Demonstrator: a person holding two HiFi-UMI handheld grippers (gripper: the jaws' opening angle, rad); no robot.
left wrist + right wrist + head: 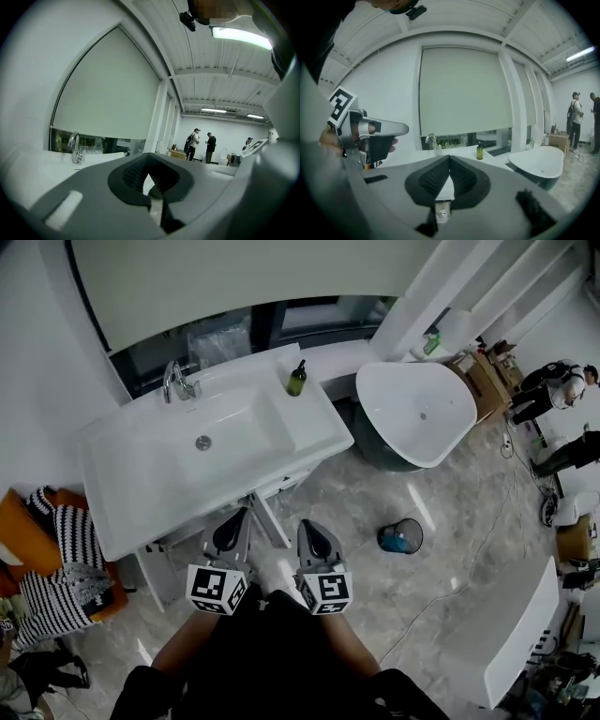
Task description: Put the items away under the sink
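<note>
While the green soap bottle (297,379) stood on the sink counter (317,423), left gripper (242,515) and right gripper (305,525) hung empty, jaws together. Approach seemed the step in hand, and the next move needed opened jaws.

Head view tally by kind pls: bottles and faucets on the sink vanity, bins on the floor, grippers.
Bottles: 1, the green bottle
Faucets: 1, the faucet
Bins: 1, the bin
Grippers: 2, the left gripper and the right gripper
Total: 5
</note>
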